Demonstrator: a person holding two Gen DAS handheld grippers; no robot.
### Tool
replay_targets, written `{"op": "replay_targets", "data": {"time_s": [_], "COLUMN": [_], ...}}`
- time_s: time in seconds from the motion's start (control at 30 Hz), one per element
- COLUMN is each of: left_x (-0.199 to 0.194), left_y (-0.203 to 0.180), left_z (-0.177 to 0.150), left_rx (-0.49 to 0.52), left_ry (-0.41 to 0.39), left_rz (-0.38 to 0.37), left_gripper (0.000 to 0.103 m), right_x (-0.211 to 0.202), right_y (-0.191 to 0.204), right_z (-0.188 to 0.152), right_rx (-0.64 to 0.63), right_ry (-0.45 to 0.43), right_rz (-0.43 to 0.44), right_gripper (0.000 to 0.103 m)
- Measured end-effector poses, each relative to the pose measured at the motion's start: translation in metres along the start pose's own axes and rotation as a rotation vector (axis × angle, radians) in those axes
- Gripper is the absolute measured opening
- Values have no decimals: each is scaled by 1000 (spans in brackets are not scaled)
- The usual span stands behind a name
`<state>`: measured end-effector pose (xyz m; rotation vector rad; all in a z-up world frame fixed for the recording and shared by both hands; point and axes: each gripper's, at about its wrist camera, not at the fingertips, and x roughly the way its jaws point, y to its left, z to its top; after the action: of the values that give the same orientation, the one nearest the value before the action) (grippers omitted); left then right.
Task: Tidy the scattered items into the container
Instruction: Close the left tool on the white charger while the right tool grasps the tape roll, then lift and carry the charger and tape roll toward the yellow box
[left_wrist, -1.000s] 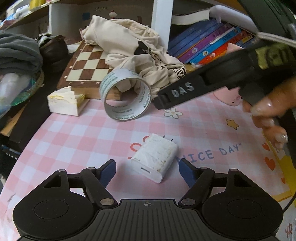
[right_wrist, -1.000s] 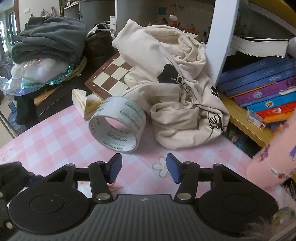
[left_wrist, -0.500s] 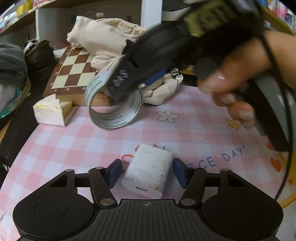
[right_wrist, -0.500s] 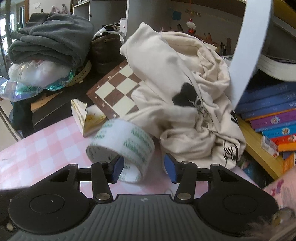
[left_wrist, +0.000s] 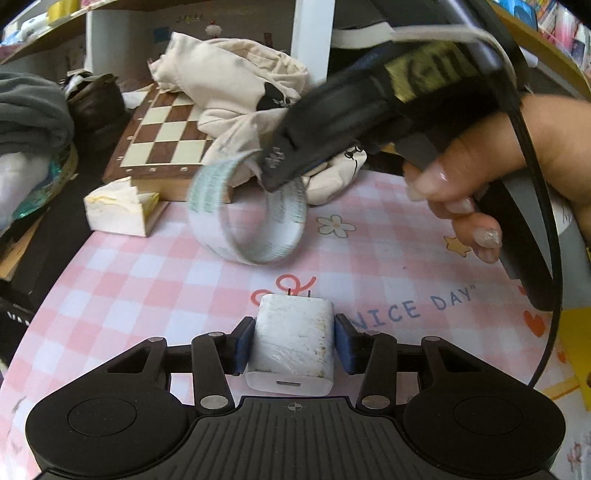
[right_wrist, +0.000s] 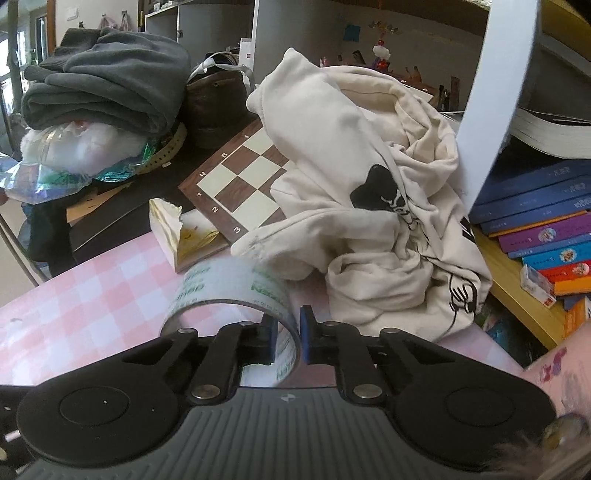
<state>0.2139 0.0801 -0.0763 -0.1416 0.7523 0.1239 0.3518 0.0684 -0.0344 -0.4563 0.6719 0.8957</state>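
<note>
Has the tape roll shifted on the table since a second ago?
Yes. In the right wrist view the tape roll has rolled away from the chessboard, towards the camera, and the right claw now pinches its wall.

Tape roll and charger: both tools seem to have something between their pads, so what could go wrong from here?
1. The right tool pinches only the thin wall of the tape roll; the roll could swing or slip out.
2. The left tool is closing on the white charger by its smooth sides, prongs pointing away; it may twist or drop.
3. The cream cloth bag lies right beside the roll and could snag.
</note>
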Motion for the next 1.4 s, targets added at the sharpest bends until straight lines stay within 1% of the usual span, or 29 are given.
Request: {"op": "replay_targets", "data": {"time_s": [0.23, 0.5, 0.67, 0.93, 1.17, 1.4], "left_x": [-35, -72, -97, -135, -162, -186], "left_y": [8, 6, 8, 12, 7, -1], "left_z": [-16, -36, -49, -66, -75, -82], "left_rx": [-36, -42, -55, -75, -63, -34], "left_ry": [-7, -18, -39, -64, -86, -106], "left_rz": [8, 23, 27, 13, -12, -33], "left_gripper": [44, 44, 44, 44, 44, 44], "right_x": [-36, -82, -111, -153, -185, -218], "right_y": [6, 24, 37, 56, 72, 79], "right_z": [-16, -44, -63, -96, -124, -148], "right_rx": [51, 84, 110, 161, 199, 242], "right_ry": [-18, -25, -26, -28, -28, -46], "right_rz": [-9, -31, -51, -74, -91, -116], "right_gripper": [10, 10, 10, 10, 10, 10]}}
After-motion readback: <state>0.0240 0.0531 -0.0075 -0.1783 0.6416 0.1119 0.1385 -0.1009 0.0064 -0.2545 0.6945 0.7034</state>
